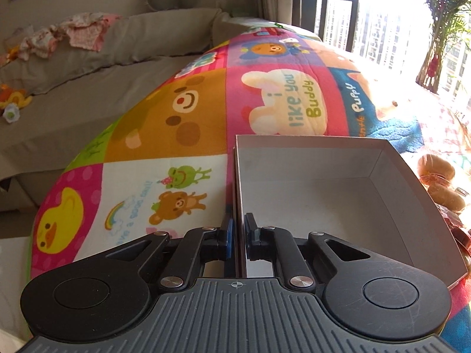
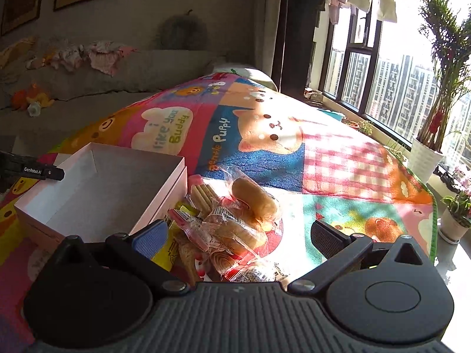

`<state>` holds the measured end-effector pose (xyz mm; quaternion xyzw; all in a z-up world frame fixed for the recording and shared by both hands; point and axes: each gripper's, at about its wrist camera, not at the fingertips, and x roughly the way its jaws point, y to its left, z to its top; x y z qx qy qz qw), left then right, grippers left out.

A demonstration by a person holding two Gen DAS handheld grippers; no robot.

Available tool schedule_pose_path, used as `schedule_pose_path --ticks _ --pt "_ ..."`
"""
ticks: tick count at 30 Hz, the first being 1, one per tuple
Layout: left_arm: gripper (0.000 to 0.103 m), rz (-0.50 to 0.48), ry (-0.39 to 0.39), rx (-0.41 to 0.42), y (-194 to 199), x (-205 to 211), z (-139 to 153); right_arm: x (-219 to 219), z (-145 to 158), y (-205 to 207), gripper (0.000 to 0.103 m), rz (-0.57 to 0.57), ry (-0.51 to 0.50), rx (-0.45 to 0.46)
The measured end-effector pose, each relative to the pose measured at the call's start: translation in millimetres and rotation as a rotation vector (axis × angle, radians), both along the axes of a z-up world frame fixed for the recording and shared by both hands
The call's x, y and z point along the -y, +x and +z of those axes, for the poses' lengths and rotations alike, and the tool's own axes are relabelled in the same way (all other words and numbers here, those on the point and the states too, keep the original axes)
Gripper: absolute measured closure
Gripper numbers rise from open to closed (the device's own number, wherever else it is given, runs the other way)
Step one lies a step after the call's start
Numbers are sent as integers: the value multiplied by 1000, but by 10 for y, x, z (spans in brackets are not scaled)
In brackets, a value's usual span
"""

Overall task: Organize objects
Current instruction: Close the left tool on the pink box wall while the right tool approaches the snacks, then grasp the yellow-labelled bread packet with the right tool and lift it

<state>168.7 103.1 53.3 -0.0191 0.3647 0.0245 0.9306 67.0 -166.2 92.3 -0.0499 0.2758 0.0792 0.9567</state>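
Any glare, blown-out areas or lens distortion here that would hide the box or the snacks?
Left wrist view: window light blows out the upper right, washing out the snack pile; the box stays readable, edges bowed by fisheye. Right wrist view: the sunlit mat is bright and the wall dark, yet the snack pile stays legible.
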Motion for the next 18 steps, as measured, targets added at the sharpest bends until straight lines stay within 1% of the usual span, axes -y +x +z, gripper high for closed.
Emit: schedule_pose_path --ticks 1,3,6,10,12,13,15,17,18 --pt "92 7 -25 -14 26 -43 -30 12 -11 43 0 -10 15 -8" --pt "93 18 -54 -13 26 -71 -43 54 -55 162 0 -39 50 -41" --pt "94 19 -35 7 -1 -38 -26 128 -113 302 0 -75 98 -76" --pt "95 14 -14 6 -5 -8 -21 192 -150 524 0 -102 145 -109" --pt "95 20 -18 6 -8 -6 -20 217 -180 742 1 -128 184 -139" --pt "95 24 -20 7 -9 -5 -20 225 -198 843 4 -148 199 -149" --pt "95 33 -23 6 -10 -1 -20 244 -268 1128 5 -183 233 -190" --pt "94 41 -30 6 -9 -3 -14 221 -367 1368 5 -191 234 -242" --pt "94 46 -36 6 -9 -6 -11 187 -422 1463 5 -186 216 -261"
